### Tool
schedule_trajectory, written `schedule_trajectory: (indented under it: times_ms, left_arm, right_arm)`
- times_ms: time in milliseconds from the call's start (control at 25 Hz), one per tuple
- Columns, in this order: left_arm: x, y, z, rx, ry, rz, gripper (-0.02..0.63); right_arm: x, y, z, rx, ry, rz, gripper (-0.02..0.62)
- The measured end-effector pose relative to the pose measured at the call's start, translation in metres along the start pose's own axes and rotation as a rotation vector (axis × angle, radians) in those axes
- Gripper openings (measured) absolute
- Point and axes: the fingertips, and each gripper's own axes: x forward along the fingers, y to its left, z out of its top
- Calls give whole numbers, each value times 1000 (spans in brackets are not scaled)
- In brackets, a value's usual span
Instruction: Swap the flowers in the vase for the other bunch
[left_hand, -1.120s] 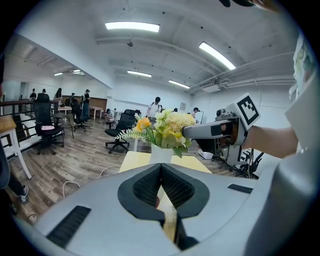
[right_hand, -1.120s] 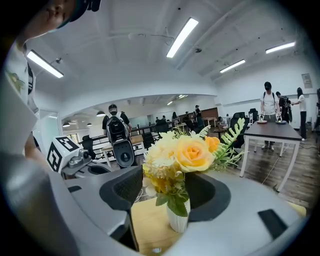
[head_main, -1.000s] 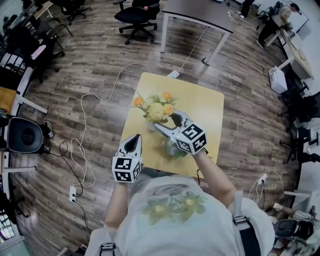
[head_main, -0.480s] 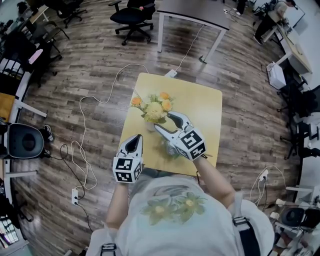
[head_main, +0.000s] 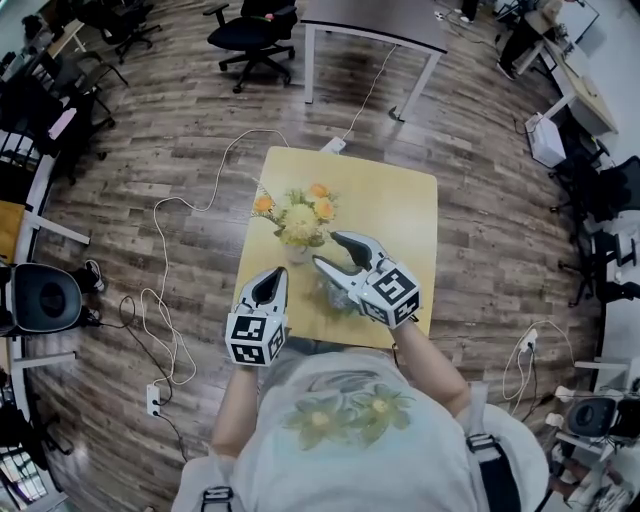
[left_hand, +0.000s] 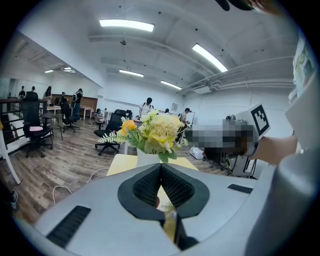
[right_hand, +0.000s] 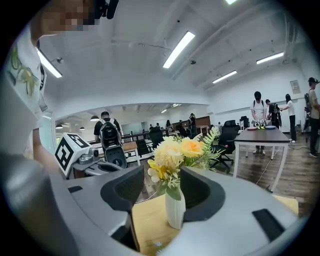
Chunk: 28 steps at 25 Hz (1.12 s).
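Yellow flowers (head_main: 300, 218) in a vase (right_hand: 175, 212) stand before the spread right claw (head_main: 327, 250).

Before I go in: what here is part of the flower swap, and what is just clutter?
Job: vase, flowers in it, spare bunch on the yellow table, right tongs (open), left tongs (shut).
Lying about: floor cable, power strip, office chair, dark desk.

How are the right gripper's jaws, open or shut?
Open. The right gripper shows pads wide apart, the white vase visible through the gap; nothing gripped.
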Motion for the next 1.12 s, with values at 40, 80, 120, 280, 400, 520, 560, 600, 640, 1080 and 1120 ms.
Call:
schedule_trajectory:
  times_ms: [40, 80, 120, 280, 400, 520, 560, 600, 640, 1080, 1120]
  left_arm:
    - [2, -3, 1, 3, -1, -6, 17]
    - [3, -6, 2, 5, -2, -12, 17]
    - [3, -8, 3, 8, -4, -19, 17]
    - [8, -17, 9, 15, -10, -47, 17]
    - [11, -22, 10, 20, -12, -61, 17]
    - [15, -29, 12, 23, -7, -72, 17]
    - [16, -31, 13, 22, -5, -77, 17]
    - [16, -34, 12, 20, -3, -84, 17]
    - [17, -37, 11, 19, 0, -93, 17]
    - [24, -57, 2, 42, 31, -154, 17]
    - [25, -58, 2, 41, 32, -154, 17]
  right_arm:
    - [-3, 0, -2, 2, 0, 2, 245]
    - [-6, 0, -3, 2, 1, 1, 242]
    - [-7, 0, -4, 1, 1, -3, 230]
    - [-15, 0, -7, 3, -6, -8, 117]
    - [-19, 6, -14, 8, -3, 22, 79]
    - [-24, 12, -22, 8, 10, 48, 65]
    - [-26, 14, -25, 7, 16, 56, 60]
    - [-27, 17, -28, 6, 21, 63, 57]
    - [-27, 20, -31, 7, 26, 67, 55]
    - [-32, 20, -40, 63, 9, 26, 43]
    - [-33, 19, -41, 64, 11, 23, 42]
